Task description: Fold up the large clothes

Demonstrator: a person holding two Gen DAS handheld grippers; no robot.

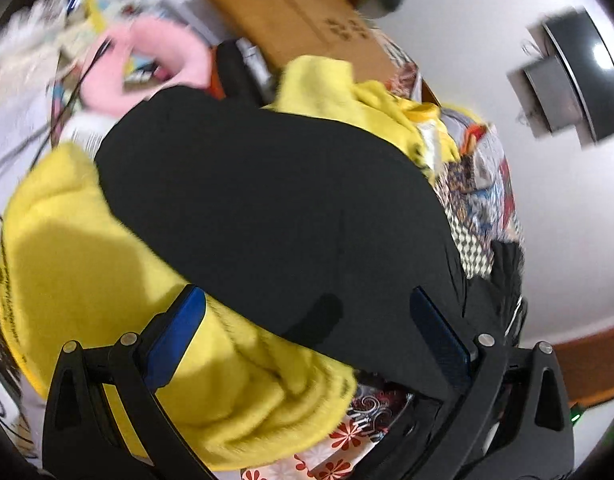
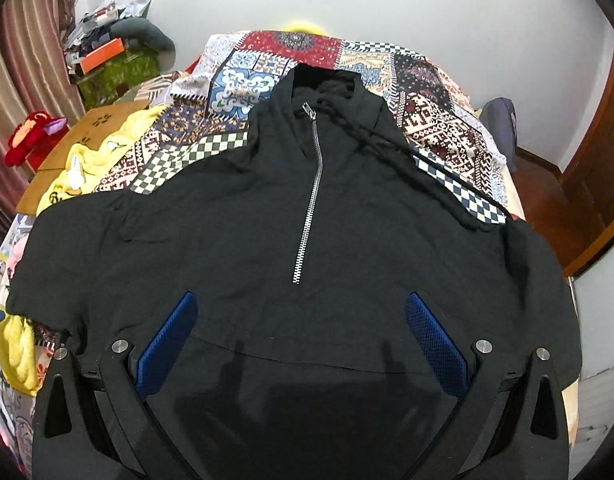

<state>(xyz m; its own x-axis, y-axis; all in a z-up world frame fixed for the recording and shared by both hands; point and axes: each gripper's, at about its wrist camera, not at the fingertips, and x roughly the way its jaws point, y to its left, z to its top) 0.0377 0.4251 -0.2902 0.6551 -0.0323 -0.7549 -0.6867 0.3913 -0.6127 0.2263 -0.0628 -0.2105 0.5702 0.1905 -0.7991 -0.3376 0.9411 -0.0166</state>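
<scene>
Your black zip-neck hooded pullover (image 2: 267,220) lies flat on the patchwork-covered bed (image 2: 435,120). Both your left tongs (image 1: 307,320) and right tongs (image 2: 301,324) gape empty above it.

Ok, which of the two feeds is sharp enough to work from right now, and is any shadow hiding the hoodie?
Left wrist view: smeared by motion blur, black hoodie and yellow garment soft-edged. Right wrist view: sharp, zipper teeth crisp; fisheye bends the room's edges; a faint gripper shadow falls on the hoodie's lower front, hiding nothing.
</scene>
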